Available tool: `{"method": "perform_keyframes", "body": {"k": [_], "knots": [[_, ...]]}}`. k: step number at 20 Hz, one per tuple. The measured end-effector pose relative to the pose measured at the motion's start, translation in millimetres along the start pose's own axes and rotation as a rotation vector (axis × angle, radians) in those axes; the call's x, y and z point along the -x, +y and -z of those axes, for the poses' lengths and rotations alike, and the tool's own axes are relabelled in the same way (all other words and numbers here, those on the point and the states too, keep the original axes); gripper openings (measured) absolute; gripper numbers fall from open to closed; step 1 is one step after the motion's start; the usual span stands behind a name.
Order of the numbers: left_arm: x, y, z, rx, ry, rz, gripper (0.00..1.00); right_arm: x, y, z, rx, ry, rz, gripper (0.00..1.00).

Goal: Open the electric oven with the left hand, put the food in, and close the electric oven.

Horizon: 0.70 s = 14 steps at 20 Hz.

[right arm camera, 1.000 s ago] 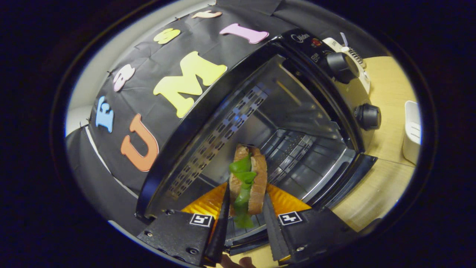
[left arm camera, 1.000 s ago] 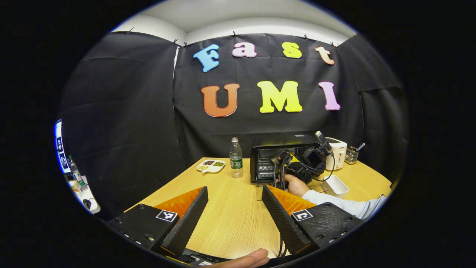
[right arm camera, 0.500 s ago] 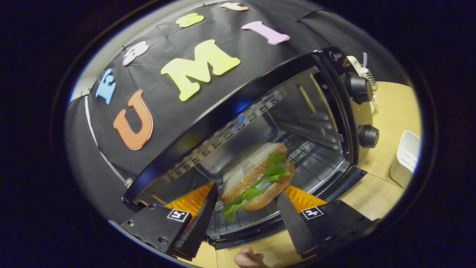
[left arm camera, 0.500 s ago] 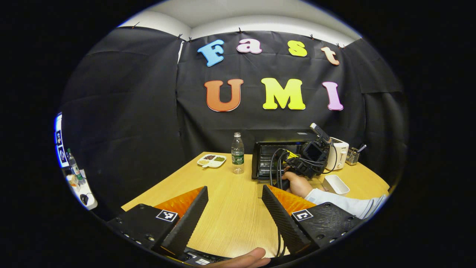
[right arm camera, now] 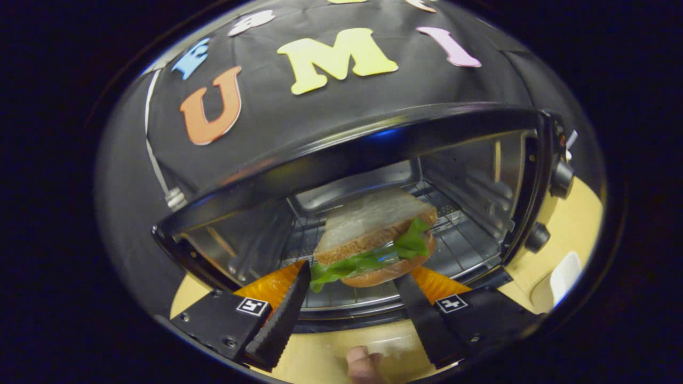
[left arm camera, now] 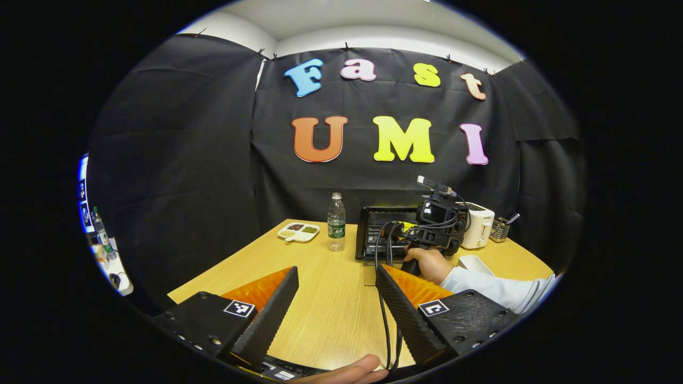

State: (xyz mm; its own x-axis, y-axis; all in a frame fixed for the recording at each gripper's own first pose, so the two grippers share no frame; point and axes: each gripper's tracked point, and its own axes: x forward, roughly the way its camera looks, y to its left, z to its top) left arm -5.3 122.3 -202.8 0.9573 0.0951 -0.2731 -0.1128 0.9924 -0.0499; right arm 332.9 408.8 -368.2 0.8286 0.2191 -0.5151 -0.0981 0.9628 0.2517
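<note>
Table (left arm camera: pixel 331 304): light wood, spread beneath my left claw; everything listed below stands on it.
Electric oven (right arm camera: pixel 352 146): black, door down and cavity open, from 9 to 3 o'clock in the right gripper view; wire rack visible inside. In the left gripper view it sits far off at about 1 o'clock.
Sandwich (right arm camera: pixel 376 237): the food, bread with green lettuce, lying flat on the oven rack at the front of the cavity, just ahead of my right claw's tips, touching neither finger.
Right claw (right arm camera: pixel 352 298): my fingers stand apart, empty, at the oven mouth.
Left claw (left arm camera: pixel 336 298): my fingers stand wide apart, nothing between them, low over the table, well apart from the oven.
My right hand (left arm camera: pixel 427 262): at 2 o'clock in the left gripper view, holding the right claw's handle before the oven.
Water bottle (left arm camera: pixel 336 222): upright, just left of the oven.
Snack dish (left arm camera: pixel 298 232): white, divided, at 11 o'clock from the bottle.
</note>
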Motion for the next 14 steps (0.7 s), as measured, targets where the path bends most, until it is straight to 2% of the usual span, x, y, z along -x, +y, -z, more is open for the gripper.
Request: {"method": "perform_keyframes", "body": {"k": [3, 4, 5, 6, 7, 8, 9, 10, 11, 12, 14], "knots": [[-2.5, 3.5, 0.8, -0.009, -0.001, -0.016, 0.95, 8.2, 0.2, 13.6, 0.149, 0.101, 0.009, 0.99], [-2.8, 4.9, 1.8, -0.01, 0.002, -0.02, 0.96, 13.9, 0.3, 15.0, 0.189, 0.127, 0.008, 0.87], [-3.4, 4.6, 2.3, -0.008, 0.005, -0.021, 0.95, 14.7, -2.2, 18.3, 0.212, 0.147, 0.006, 0.89], [-3.8, 2.6, 4.0, -0.006, 0.012, -0.022, 0.95, 21.3, -2.0, 18.5, 0.214, 0.168, 0.001, 1.0], [-5.0, 2.3, 4.8, -0.006, 0.014, -0.024, 0.96, 29.2, 1.0, 19.4, 0.215, 0.191, -0.016, 0.9], [-3.5, 4.0, 5.3, -0.006, 0.016, -0.028, 0.96, 37.9, -0.1, 20.6, 0.22, 0.221, -0.024, 1.0], [-3.4, 4.1, 5.3, -0.006, 0.017, -0.032, 0.96, 46.3, -1.2, 24.0, 0.228, 0.248, -0.042, 1.0], [-4.2, 4.6, 4.2, -0.006, 0.016, -0.033, 0.95, 54.0, 0.6, 27.1, 0.235, 0.271, -0.07, 0.9], [-3.3, 3.7, 3.6, -0.003, 0.014, -0.033, 0.95, 62.7, -0.6, 29.4, 0.242, 0.29, -0.088, 0.9], [-4.0, 2.3, 3.1, 0.0, 0.012, -0.03, 0.95, 71.4, -1.6, 28.2, 0.247, 0.289, -0.108, 1.0], [-8.0, -0.8, 3.2, 0.007, 0.01, -0.027, 0.95, 92.9, -4.8, 21.3, 0.244, 0.26, -0.131, 1.0]]}}
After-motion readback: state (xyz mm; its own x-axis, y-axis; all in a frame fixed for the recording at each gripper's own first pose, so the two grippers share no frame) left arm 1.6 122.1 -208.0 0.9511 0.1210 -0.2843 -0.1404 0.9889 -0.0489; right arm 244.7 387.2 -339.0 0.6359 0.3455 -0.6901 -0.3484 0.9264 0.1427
